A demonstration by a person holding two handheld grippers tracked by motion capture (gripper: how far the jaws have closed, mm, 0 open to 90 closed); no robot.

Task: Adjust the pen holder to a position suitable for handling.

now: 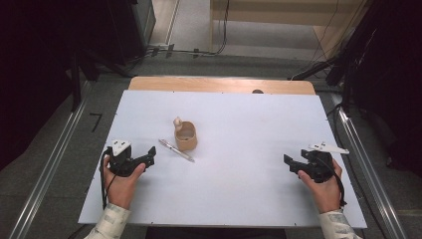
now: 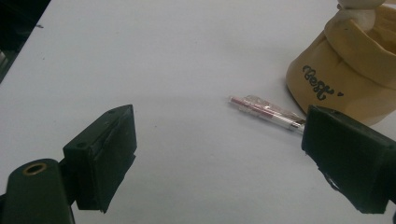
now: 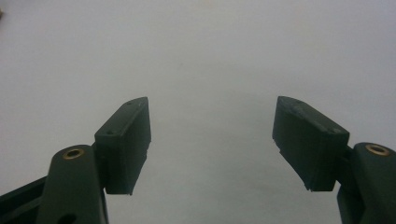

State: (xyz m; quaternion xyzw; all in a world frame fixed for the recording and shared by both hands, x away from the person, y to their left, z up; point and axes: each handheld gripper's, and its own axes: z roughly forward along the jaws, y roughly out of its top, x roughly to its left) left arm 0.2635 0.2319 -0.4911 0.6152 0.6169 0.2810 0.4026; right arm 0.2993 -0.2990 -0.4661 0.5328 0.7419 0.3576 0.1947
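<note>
A tan cup-shaped holder with dark lettering stands left of the middle of the white board; a small pale figure sits at its rim. A slim pen lies flat just in front of it. My left gripper rests at the left, open and empty, pointing toward the pen. In the left gripper view the pen and holder lie beyond the wide-apart jaws of the left gripper. My right gripper sits at the right, open over bare board, as in the right gripper view.
The board covers a wooden table whose far edge shows. Metal rails run along both sides on the floor. Dark equipment and cables stand beyond the table's far end.
</note>
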